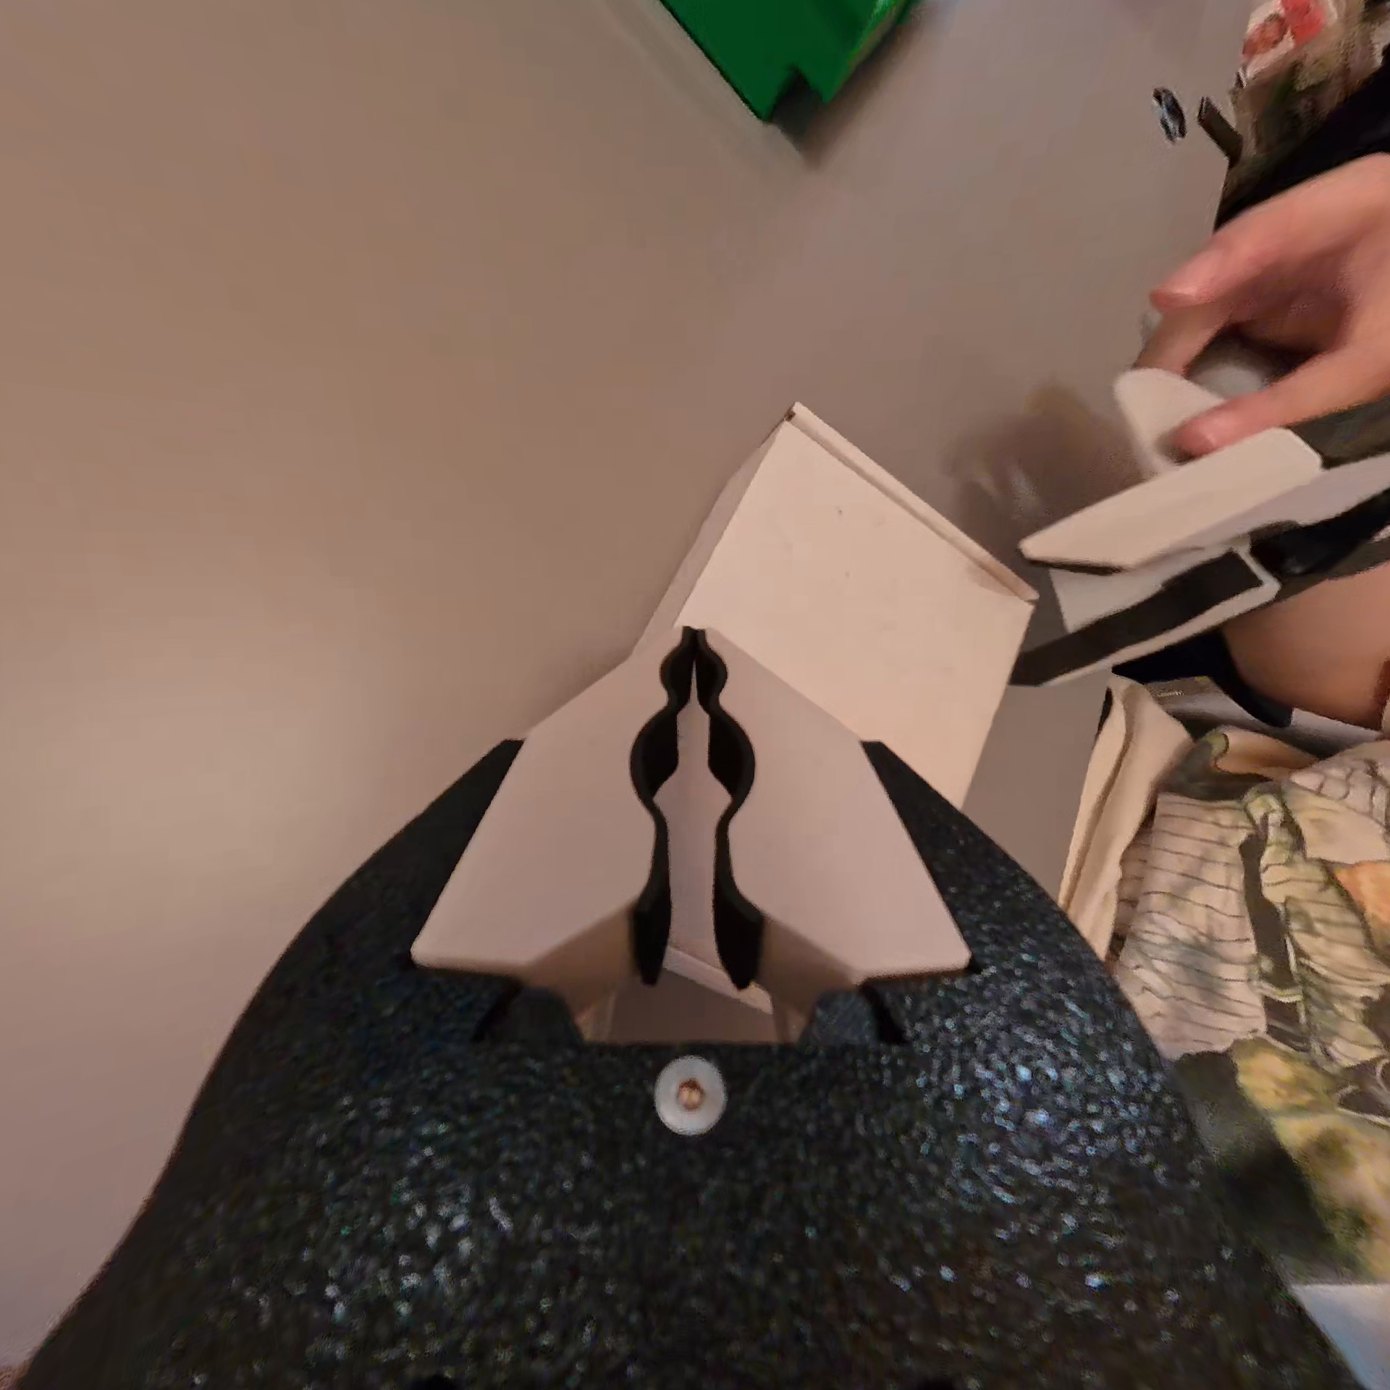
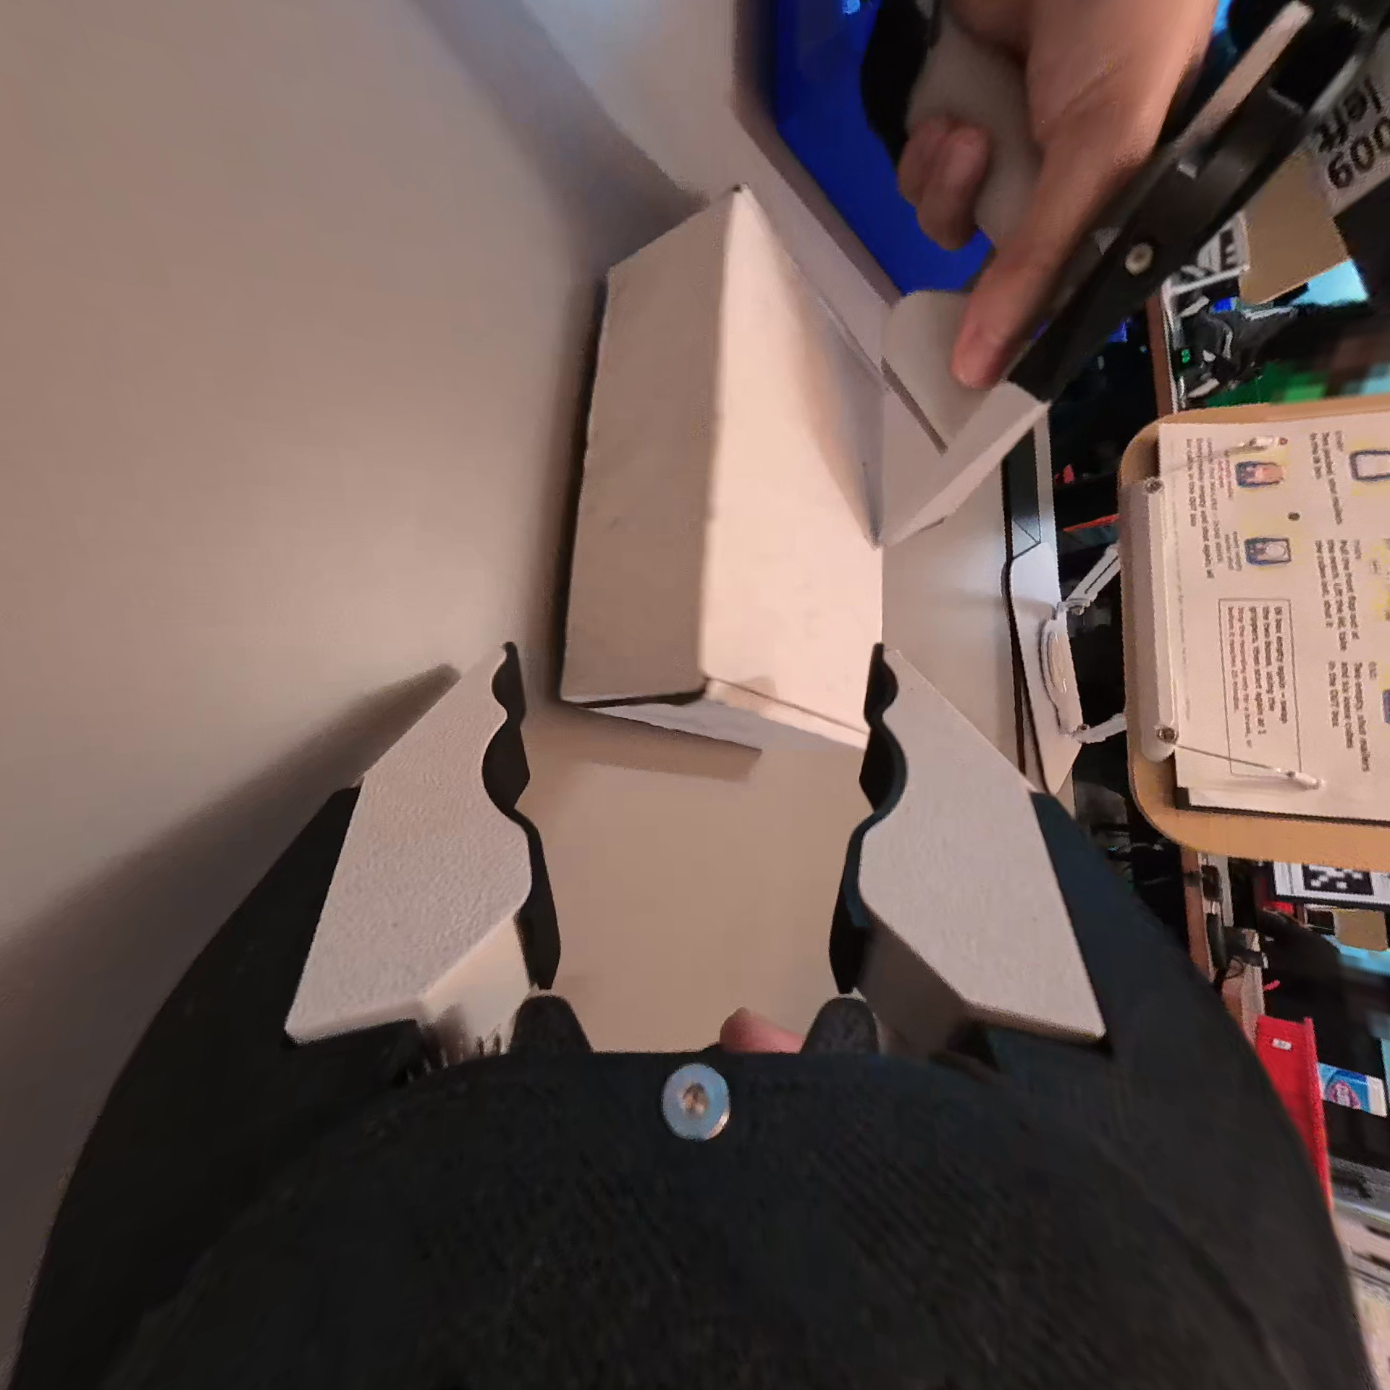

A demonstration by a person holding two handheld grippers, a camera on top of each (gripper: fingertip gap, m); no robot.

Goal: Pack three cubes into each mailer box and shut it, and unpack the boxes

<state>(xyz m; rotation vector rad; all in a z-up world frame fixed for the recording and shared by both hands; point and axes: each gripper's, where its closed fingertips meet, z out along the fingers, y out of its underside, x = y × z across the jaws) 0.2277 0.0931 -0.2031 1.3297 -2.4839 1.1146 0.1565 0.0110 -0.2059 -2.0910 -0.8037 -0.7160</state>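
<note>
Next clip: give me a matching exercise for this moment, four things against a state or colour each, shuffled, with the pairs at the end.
Things:
1. left gripper
2. right gripper
3. mailer box
4. bin at the top edge of the left wrist view

States or colours:
A. green
B. fingers spread wide apart, nothing between them
C. white, lid down, lying on the table
D. fingers pressed together at the tips

Pairs: 1-D, 2-B, 3-C, 4-A
</note>
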